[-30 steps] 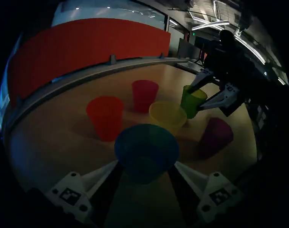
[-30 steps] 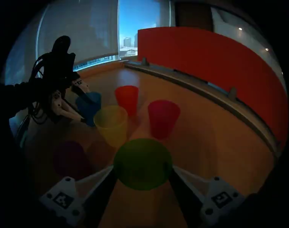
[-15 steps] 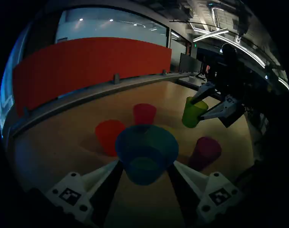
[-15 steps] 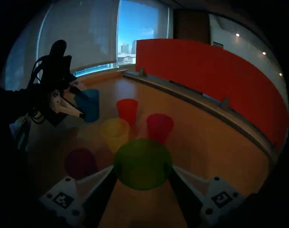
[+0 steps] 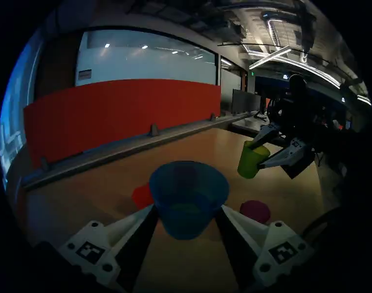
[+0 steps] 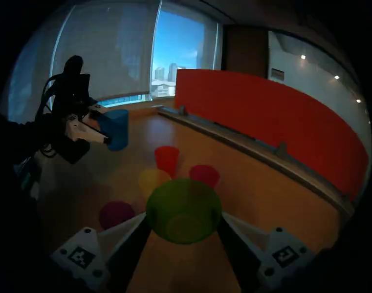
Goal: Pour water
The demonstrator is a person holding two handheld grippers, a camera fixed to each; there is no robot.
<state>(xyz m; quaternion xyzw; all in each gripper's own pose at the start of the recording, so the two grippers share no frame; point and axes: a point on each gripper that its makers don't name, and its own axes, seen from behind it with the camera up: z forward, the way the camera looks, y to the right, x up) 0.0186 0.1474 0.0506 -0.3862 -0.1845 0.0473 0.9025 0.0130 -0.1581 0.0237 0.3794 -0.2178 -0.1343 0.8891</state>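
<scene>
- Both held cups had gone up higher than a moment before, so the counter (image 6: 269, 195) lay farther below.
- The left tool (image 5: 187, 212) squeezed the blue cup (image 5: 188, 188) between its two fingers, up in the air.
- The right tool (image 6: 184, 222) squeezed the green cup (image 6: 184, 207) the same way.
- Both cups were see-through, and I could not tell if water was inside.
- A red cup (image 6: 166, 158), a pink cup (image 6: 204, 175), a yellow cup (image 6: 154, 179) and a purple cup (image 6: 116, 214) stood close together on the counter.
</scene>
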